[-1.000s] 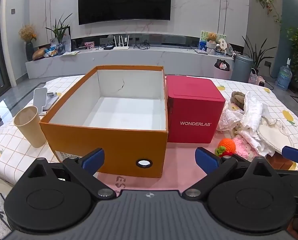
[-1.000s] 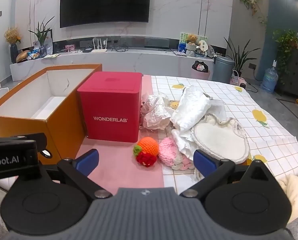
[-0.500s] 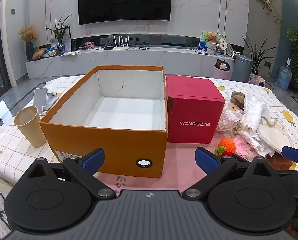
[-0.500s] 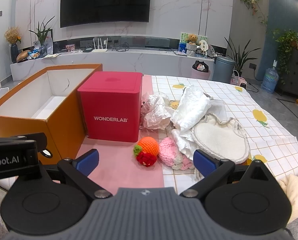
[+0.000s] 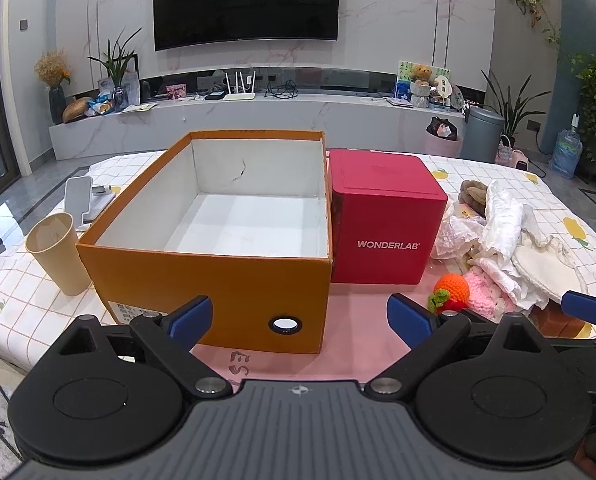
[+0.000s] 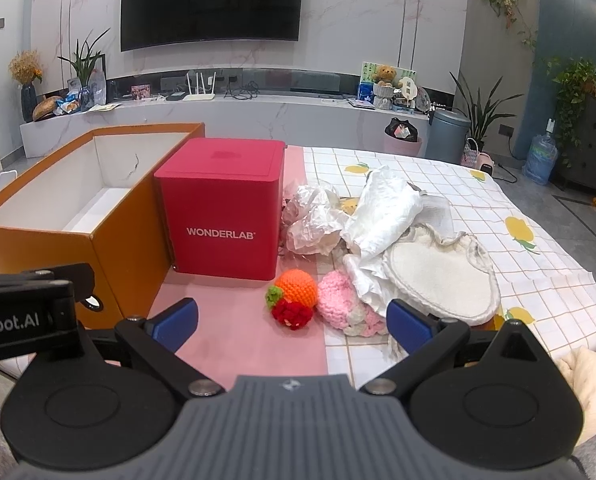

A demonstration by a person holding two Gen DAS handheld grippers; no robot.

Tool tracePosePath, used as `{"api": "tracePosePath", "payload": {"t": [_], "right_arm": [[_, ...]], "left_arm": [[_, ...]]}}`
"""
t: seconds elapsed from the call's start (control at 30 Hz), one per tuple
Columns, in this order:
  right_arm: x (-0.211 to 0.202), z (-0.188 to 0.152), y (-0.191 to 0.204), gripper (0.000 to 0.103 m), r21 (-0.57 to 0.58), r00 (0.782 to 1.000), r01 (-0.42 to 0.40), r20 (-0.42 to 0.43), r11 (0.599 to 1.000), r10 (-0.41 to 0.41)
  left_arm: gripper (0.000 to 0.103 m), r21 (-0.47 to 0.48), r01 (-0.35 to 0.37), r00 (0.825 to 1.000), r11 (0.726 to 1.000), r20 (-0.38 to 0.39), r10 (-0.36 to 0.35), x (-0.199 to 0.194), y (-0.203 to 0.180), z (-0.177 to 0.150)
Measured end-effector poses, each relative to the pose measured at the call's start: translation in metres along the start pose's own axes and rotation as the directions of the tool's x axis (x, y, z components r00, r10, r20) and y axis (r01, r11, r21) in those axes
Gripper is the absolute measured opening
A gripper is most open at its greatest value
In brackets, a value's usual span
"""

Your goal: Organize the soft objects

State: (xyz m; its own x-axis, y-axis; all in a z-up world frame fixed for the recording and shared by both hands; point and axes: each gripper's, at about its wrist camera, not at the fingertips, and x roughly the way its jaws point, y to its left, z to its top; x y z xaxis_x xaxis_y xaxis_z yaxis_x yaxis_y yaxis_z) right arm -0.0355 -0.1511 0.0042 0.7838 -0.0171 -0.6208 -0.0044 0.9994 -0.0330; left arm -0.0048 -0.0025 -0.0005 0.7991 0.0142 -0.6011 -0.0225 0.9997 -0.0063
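Note:
An open orange box (image 5: 202, 276) (image 6: 58, 240) with a white, bare inside stands on the table. A red WONDERLAB cube (image 5: 386, 220) (image 6: 222, 216) sits against its right side. Right of the cube lies a heap of soft things: an orange crocheted ball (image 6: 297, 286) (image 5: 453, 287) with a red crocheted berry (image 6: 292, 315), a pink knitted piece (image 6: 340, 304), white cloths (image 6: 382, 216), a cream round pad (image 6: 438, 280) and crumpled plastic (image 6: 314, 224). My left gripper (image 5: 298, 318) is open in front of the orange box. My right gripper (image 6: 292, 320) is open just short of the crocheted pieces, holding nothing.
A paper cup (image 5: 58, 252) and a white phone stand (image 5: 84, 200) are left of the orange box. A brown plush (image 5: 474, 196) lies behind the cloth heap. The checked tablecloth (image 6: 538, 264) runs to the right; a hand (image 6: 590, 380) shows at the right edge.

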Motion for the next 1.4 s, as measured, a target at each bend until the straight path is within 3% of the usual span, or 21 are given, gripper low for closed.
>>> {"api": "tracePosePath", "payload": {"t": [1.4], "right_arm": [[-0.0020, -0.0001, 0.0031, 0.099, -0.020, 1.000, 0.000, -0.003, 1.000, 0.000]], "left_arm": [[0.103, -0.025, -0.023, 1.000, 0.999, -0.016, 0.022, -0.0008, 0.0000, -0.0030]]}}
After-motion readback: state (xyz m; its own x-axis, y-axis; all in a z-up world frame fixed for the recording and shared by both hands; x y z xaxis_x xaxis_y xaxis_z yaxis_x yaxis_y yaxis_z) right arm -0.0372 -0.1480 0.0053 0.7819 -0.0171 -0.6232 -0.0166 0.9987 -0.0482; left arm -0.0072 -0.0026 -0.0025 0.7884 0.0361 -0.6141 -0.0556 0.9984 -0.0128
